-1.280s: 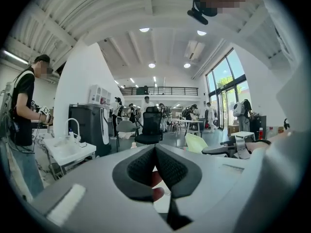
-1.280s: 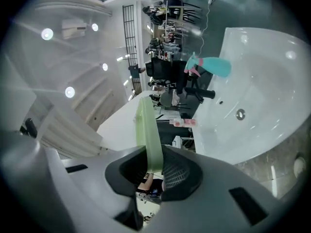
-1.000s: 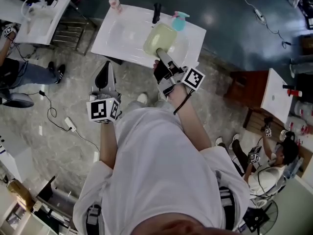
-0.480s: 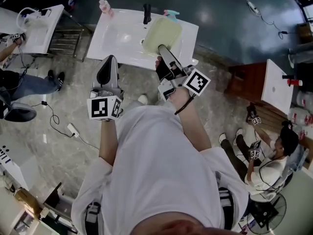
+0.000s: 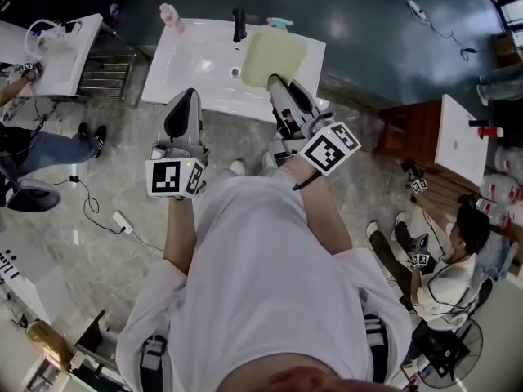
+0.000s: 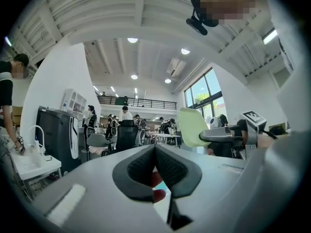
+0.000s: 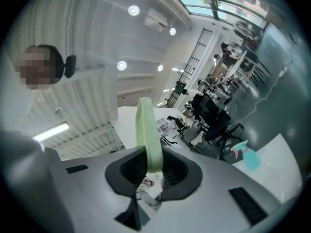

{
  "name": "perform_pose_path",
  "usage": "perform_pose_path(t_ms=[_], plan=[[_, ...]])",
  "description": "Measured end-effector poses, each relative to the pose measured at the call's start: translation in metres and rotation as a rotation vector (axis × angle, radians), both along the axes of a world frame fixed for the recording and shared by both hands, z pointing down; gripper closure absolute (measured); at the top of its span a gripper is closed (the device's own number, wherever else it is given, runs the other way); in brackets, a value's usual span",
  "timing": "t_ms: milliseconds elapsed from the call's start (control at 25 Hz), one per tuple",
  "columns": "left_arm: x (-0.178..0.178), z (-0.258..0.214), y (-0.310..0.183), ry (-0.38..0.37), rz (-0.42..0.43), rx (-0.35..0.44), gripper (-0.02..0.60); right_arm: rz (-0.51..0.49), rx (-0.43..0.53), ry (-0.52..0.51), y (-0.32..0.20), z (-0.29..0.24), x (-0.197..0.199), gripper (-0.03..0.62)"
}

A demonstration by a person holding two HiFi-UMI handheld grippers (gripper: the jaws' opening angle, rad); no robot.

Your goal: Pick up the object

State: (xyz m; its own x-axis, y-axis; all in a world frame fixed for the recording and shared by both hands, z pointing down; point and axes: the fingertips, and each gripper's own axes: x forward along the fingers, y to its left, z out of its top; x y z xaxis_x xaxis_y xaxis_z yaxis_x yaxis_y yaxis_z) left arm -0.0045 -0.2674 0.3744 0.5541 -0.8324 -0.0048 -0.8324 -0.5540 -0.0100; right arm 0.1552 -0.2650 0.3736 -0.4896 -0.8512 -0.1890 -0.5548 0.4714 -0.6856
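A pale green square plate (image 5: pixel 273 55) hangs above the white sink counter (image 5: pixel 184 72). My right gripper (image 5: pixel 280 86) is shut on its near edge. In the right gripper view the plate (image 7: pixel 147 132) stands edge-on between the dark pads, with the right gripper (image 7: pixel 151 165) clamped on its lower rim. My left gripper (image 5: pixel 181 103) is held up at the left, in front of the counter, shut and with nothing in it. Its jaws (image 6: pixel 155 152) meet in the left gripper view, where the plate (image 6: pixel 191 126) and the right gripper (image 6: pixel 227 135) show off to the right.
A black faucet (image 5: pixel 239 23), a pink bottle (image 5: pixel 169 12) and a teal spray bottle (image 5: pixel 278 23) stand along the counter's far edge. The spray bottle (image 7: pixel 245 155) also shows in the right gripper view. People sit at the left and lower right; cables lie on the floor.
The right gripper has carried the green plate a little farther over the sink and tilted it flatter. The left gripper has risen towards the counter's front edge.
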Motion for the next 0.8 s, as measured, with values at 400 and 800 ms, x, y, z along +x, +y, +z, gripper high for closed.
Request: perform_pose_path(t_ms=[400, 800], plan=[[0.011, 0.000, -0.001, 0.017, 0.056, -0.011, 0.581, 0.149, 0.145, 0.497, 0.016, -0.014, -0.003, 0.534], [0.006, -0.001, 0.004, 0.065, 0.133, -0.032, 0.581, 0.196, 0.190, 0.737, 0.023, -0.015, -0.027, 0.534]])
